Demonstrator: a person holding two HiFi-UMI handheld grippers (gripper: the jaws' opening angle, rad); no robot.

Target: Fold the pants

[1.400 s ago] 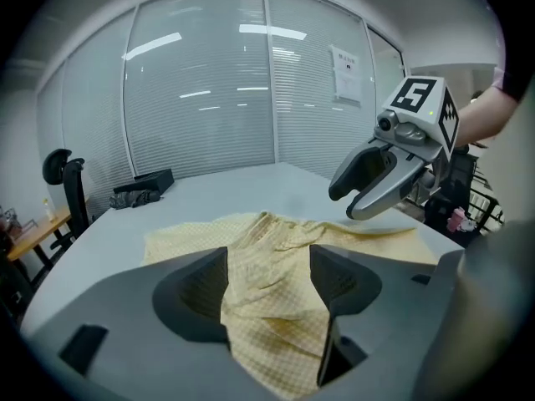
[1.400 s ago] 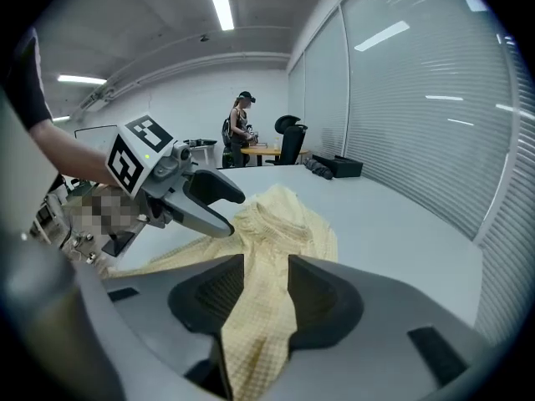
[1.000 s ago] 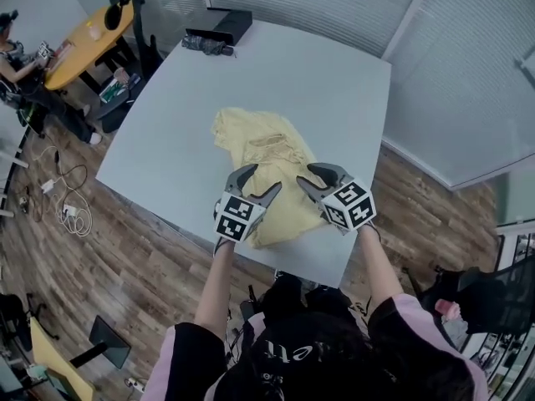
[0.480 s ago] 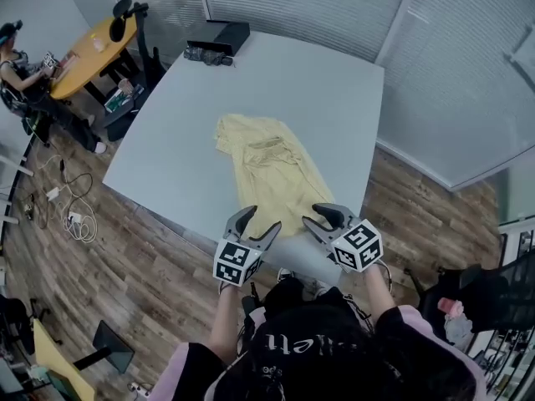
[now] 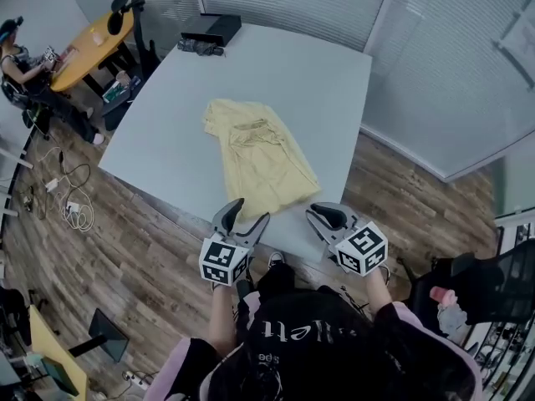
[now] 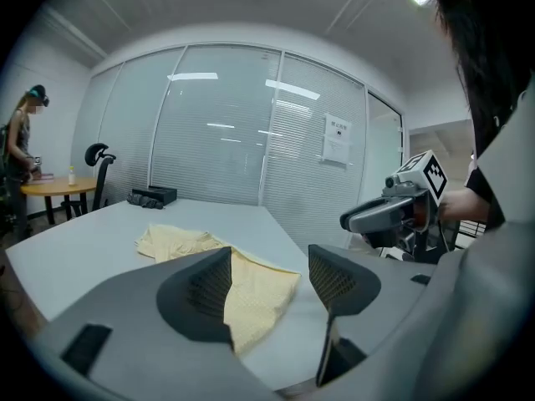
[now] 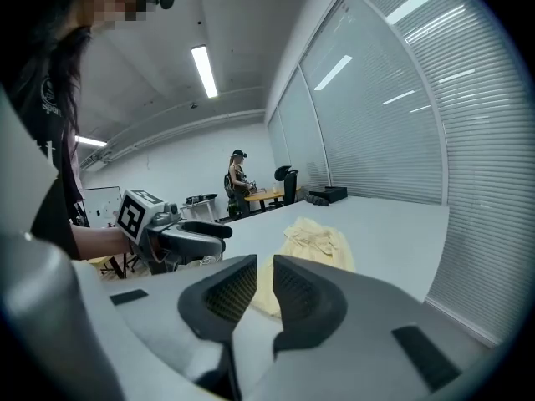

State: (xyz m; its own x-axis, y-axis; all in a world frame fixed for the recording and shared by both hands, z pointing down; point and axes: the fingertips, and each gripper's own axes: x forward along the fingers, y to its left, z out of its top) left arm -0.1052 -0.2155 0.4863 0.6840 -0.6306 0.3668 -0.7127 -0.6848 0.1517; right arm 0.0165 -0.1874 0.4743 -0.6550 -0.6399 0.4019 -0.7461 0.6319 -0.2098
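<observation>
The pale yellow pants [image 5: 257, 159] lie flat as a long folded strip on the grey table [image 5: 167, 132], running from its middle to its near edge. Both grippers hang off that near edge, close to the person's body and clear of the cloth. My left gripper [image 5: 248, 215] is open with nothing between its jaws; the left gripper view shows the pants [image 6: 175, 241] beyond the gap. My right gripper [image 5: 322, 217] is empty, its jaws closing to a narrow gap. The pants [image 7: 318, 236] lie ahead of it in the right gripper view.
A black box [image 5: 211, 28] and a dark bundle [image 5: 199, 48] sit at the table's far corner. Left of it stand an orange table [image 5: 88, 47] with a person and an office chair [image 5: 125, 11]. Cables [image 5: 71, 215] lie on the wood floor. Glass walls with blinds stand behind and to the right.
Both grippers have drawn back from over the pants' near end, past the table edge towards the person. The right jaws have narrowed. The pants stay on the table.
</observation>
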